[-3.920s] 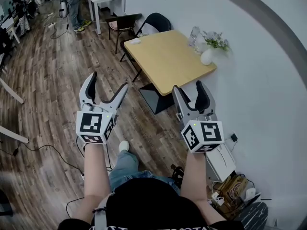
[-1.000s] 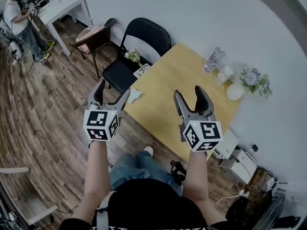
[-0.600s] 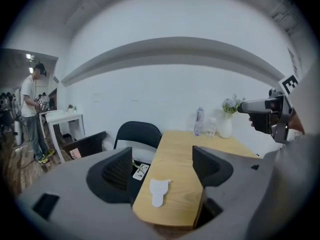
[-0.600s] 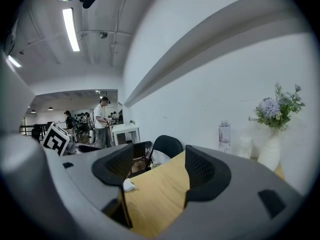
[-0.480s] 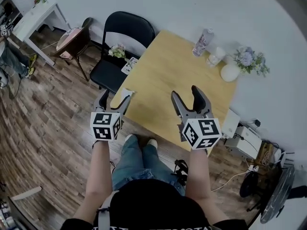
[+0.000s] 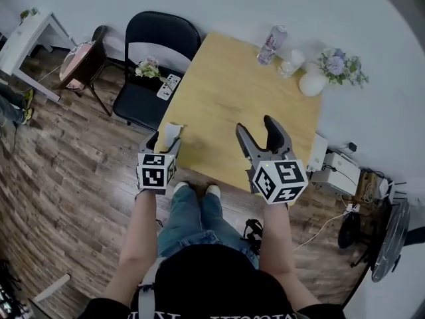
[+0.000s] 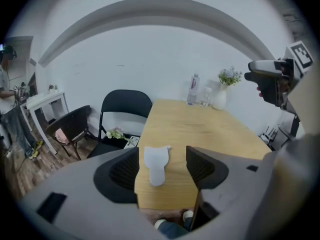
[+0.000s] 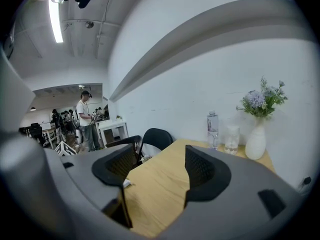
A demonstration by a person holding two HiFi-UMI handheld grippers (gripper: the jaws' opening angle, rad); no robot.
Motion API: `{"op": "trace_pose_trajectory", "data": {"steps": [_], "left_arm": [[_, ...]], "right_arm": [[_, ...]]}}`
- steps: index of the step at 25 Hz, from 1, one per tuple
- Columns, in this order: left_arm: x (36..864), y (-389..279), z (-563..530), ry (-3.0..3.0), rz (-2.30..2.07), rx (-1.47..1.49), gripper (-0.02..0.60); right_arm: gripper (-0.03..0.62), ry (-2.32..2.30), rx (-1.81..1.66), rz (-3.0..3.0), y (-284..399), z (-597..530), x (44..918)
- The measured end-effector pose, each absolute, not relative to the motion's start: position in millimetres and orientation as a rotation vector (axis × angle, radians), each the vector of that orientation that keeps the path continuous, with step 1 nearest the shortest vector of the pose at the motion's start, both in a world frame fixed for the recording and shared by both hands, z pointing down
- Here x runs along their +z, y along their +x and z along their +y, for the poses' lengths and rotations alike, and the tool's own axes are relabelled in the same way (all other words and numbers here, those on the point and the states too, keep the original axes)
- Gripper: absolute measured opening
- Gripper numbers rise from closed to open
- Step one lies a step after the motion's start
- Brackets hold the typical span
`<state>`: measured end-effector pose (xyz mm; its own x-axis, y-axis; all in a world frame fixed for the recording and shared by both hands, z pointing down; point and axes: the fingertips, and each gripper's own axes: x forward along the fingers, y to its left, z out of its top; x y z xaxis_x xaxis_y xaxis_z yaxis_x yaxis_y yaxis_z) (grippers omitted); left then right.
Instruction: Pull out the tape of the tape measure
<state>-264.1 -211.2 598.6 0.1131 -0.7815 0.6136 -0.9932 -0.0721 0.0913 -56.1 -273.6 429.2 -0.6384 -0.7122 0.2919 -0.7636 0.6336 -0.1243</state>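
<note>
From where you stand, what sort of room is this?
Probably an office or lab workroom: a wooden table with a vase and water bottle, a black chair beside it, a person standing near a white desk.

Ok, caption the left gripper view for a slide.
Left claw, its jaws just closing partway yet open, frames a white item lying on the wooden table.

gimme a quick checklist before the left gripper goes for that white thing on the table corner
1. Jaws of the left gripper apart: ok; they have just been closing, pressing nothing.
2. The white object lined up between those jaws, on the near corner of the table: ok.
3. What the white object is, and which end to grip: cannot tell.
4. The right gripper open and empty: ok.
5. The bottle, glass and vase well away at the far edge: ok.
</note>
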Motion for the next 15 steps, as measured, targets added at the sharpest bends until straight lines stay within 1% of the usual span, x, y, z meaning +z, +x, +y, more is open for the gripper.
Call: {"op": "trace_pose_trajectory", "data": {"steps": [5, 15], "left_arm": [[634, -270, -210, 1.846, -1.653, 0.614, 0.262], [665, -266, -220, 1.826, -1.586, 0.698, 0.233]], "right_arm": [[0.334, 1.247, 0.348, -2.594, -53, -273, 434], [0.334, 1.32, 0.345, -2.504, -44, -270, 443]]}}
